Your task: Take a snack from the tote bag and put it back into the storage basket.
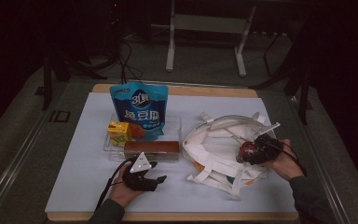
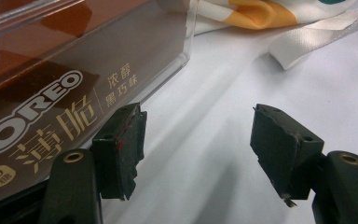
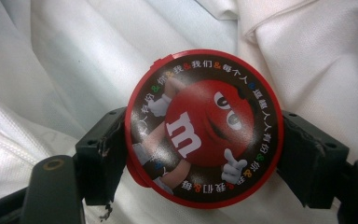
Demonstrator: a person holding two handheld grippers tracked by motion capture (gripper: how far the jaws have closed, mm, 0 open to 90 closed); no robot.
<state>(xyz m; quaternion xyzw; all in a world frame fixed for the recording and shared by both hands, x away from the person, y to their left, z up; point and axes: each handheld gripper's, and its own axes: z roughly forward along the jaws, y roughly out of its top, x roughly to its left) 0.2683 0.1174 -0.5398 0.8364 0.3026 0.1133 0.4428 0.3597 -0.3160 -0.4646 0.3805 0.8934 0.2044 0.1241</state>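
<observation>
Right gripper view: right gripper (image 3: 204, 154) clamped on a round red M&M's tub (image 3: 204, 128), one black jaw pressed to each side of it, printed lid facing the camera. Behind the tub, folds of a white cloth bag (image 3: 65, 70).

High view: same gripper (image 1: 256, 151) with the tub (image 1: 247, 150) held over the white bag (image 1: 214, 149), which lies crumpled on the right part of the white mat (image 1: 74, 186), straps spread around it. Right hand (image 1: 284, 161) at the bag's right edge.

Left gripper view: left gripper (image 2: 198, 140) spread wide, nothing between the jaws, bare white mat (image 2: 205, 163) below the gap. Touching or just beside the left-hand jaw, a brown Oreo box (image 2: 51, 107) in a clear sleeve. Farther off, a bit of the bag with an orange patch (image 2: 256, 11) and a white strap.

High view again: left gripper (image 1: 156, 175) low on the mat, just in front of the Oreo box (image 1: 151, 148). Beyond the box, a clear tray (image 1: 175, 126) with a yellow drink carton (image 1: 120, 132) and an upright blue snack pouch (image 1: 140, 109). Mat on a wooden board (image 1: 177, 89).
</observation>
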